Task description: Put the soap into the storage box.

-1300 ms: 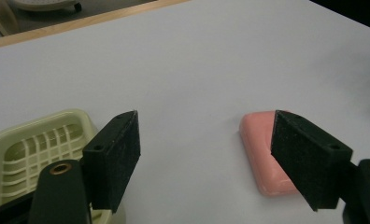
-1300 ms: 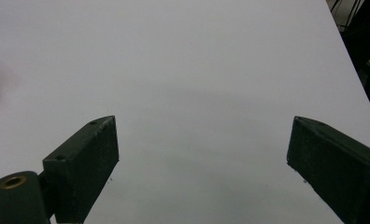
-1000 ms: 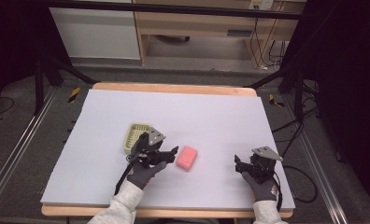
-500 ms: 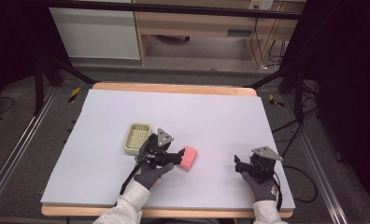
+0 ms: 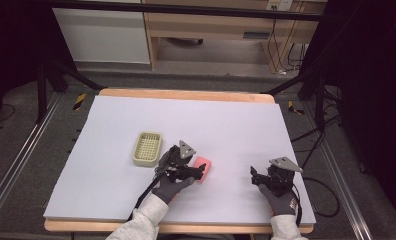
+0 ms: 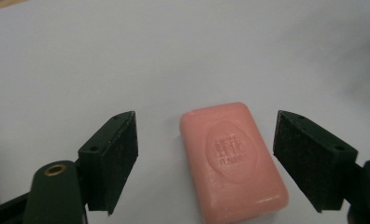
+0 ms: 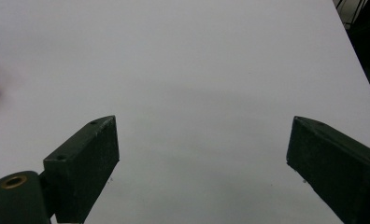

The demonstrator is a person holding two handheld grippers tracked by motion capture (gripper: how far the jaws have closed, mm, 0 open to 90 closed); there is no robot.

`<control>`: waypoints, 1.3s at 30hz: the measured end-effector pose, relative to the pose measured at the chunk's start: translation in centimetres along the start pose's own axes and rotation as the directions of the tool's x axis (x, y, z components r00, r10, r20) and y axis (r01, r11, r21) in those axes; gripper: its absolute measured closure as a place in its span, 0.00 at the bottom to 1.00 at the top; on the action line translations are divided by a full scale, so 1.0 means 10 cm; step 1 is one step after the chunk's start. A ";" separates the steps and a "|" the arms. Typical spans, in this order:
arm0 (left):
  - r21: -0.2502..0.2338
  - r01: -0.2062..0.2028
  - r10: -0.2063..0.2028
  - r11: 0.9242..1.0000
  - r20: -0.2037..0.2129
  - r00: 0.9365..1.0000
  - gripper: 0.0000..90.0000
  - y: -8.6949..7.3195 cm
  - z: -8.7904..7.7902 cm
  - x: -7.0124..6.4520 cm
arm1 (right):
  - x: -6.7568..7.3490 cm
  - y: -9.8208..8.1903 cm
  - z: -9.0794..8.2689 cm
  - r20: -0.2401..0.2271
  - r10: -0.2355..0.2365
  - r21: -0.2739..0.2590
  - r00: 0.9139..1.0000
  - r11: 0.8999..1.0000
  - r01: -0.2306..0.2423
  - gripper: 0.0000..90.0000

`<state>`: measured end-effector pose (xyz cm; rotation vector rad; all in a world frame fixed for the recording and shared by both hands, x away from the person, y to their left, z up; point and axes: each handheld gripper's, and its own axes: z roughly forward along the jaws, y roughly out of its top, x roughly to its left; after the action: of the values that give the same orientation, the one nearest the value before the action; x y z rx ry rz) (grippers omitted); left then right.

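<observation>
The left gripper (image 6: pixel 206 154) has moved from the soap dish (image 5: pixel 147 148) to straddle the pink soap bar (image 6: pixel 232 161), jaws spread (likely about to pinch); the right gripper (image 7: pixel 202 163) idles, jaws spread, near the table's (image 5: pixel 236 120) front-right corner.

- Pale sheet (image 5: pixel 226 125) over wood table (image 5: pixel 186 94), beneath both grippers.
- Grey floor (image 5: pixel 31 150) all round.
- Wooden cabinet (image 5: pixel 221 25) and white panel (image 5: pixel 103 32) beyond, far ahead.
- Cables (image 5: pixel 286 50) ahead, rightward.
- Dim edges.
</observation>
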<state>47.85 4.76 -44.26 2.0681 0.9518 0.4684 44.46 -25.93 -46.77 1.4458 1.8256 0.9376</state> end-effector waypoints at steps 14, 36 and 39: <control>0.046 -0.014 0.013 0.999 0.011 1.000 0.23 -0.02 0.19 -0.09 | 0.00 0.00 0.00 -0.004 0.002 0.001 1.000 1.000 -0.002 0.11; 0.109 -0.007 0.006 0.994 0.004 1.000 0.26 -0.12 0.37 -0.13 | 0.00 -0.01 0.01 -0.006 0.002 0.009 1.000 1.000 -0.002 0.11; 0.110 -0.004 0.003 0.994 0.008 1.000 0.28 -0.13 0.37 -0.13 | 0.00 0.00 0.01 -0.006 0.003 0.009 1.000 1.000 -0.003 0.11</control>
<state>48.69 2.40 -47.56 2.1685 0.9891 0.4179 44.52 -25.88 -46.87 1.4533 1.8349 0.9368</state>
